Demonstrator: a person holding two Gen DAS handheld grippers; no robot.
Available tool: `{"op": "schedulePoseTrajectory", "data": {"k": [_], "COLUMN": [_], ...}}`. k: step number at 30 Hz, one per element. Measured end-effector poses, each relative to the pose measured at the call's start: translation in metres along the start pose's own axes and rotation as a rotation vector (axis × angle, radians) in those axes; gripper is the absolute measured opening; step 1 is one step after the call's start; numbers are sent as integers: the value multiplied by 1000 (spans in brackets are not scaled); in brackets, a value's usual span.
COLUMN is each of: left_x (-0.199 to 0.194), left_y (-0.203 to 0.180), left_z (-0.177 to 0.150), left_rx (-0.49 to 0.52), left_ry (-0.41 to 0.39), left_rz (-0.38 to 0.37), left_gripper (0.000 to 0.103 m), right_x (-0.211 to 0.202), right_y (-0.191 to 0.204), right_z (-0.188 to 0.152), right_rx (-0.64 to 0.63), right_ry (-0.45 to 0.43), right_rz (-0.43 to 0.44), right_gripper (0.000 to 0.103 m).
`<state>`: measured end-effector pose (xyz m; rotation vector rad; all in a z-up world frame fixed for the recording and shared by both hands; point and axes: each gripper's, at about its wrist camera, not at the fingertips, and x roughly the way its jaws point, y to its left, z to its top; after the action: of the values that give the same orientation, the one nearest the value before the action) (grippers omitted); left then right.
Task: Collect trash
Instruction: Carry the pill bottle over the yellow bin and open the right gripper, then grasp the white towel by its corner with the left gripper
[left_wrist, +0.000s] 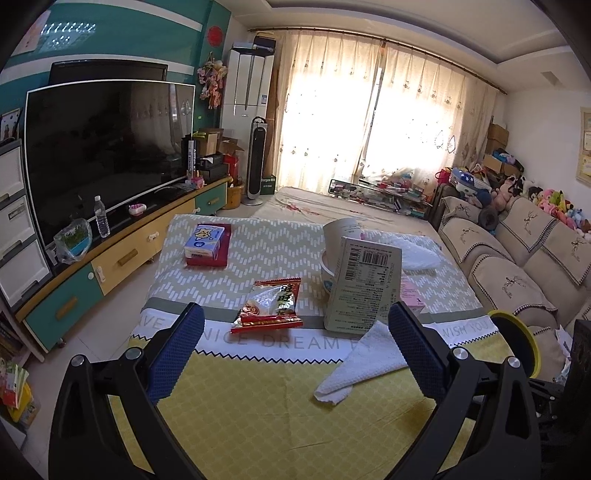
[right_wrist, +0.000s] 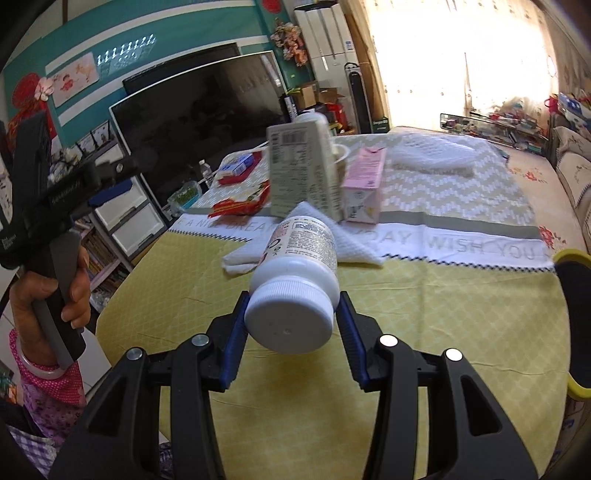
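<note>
My surface (right_wrist: 406, 314) carries a tall box (right_wrist: 303, 170), a pink carton (right_wrist: 364, 188), and a snack packet (left_wrist: 269, 306). My right gripper (right_wrist: 291, 317) clamps the bottle (right_wrist: 295, 288) near its cap, lifted; that shallow hold could slip. My left gripper (left_wrist: 295, 347) gapes empty before the packet.

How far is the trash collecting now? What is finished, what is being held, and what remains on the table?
Nothing looks finished: no collected trash is visible. In hand: the right gripper is shut on a white pill bottle, lifted off the tablecloth. The left gripper is open and empty. Left on the table: the red snack wrapper, the tall carton, the pink carton and the paper cup.
</note>
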<state>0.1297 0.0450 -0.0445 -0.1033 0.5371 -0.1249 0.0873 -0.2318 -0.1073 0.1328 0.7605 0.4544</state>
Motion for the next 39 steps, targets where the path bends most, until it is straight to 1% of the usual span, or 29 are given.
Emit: {"op": "schedulePoseTrajectory", "data": {"k": [6,9,12,17,21,22,23,24,25,27,29,32,34,37,39], "left_x": [13,23,33,47,57,60,62,65,67,71,78,92,101,116,127], "left_y": [-24,-37,-49,-68,-80,-83,-86,-89,-91,-95,-100,-108,-112,-117,-114], "left_z": [0,-3,-5,-8,-10,-11,-12,-13,-14,-17,-20,-25,-29,-35,-35], "left_rx": [58,85,109,138,163,169,175,181,189,207,236,295,351,420,423], "left_ry": [22,40,60,88,108,114,120,126,131,136,145,182,202,230,264], "left_rz": [-23,-38,-50,-68,-81,-84,-88,-92,-97,-108,-129,-179,-196,-184,-193], "left_gripper": [98,98,98,98,98,98,98,98,98,98,98,98,98,98,98], "right_x": [-29,-46,-65,-87,-90,-87,-86,-87,-89,-96,-105,-116,-116,-103,-89], "right_y": [-55,-95,-141,-207,-250,-260,-269,-275,-278,-277,-270,-248,-229,-209,-198], "right_z": [4,2,-5,-16,-21,-22,-22,-23,-22,-19,-11,5,21,48,63], "right_rx": [90,165,251,351,394,404,415,431,440,450,452,429,386,330,306], "right_ry": [-65,-99,-129,-142,-122,-109,-94,-97,-111,-155,-223,-333,-384,-411,-413], "right_rz": [-110,-198,-304,-471,-563,-586,-611,-635,-650,-652,-631,-587,-571,-525,-489], "right_gripper": [45,44,45,45,45,46,56,61,61,61,63,66,68,69,70]}}
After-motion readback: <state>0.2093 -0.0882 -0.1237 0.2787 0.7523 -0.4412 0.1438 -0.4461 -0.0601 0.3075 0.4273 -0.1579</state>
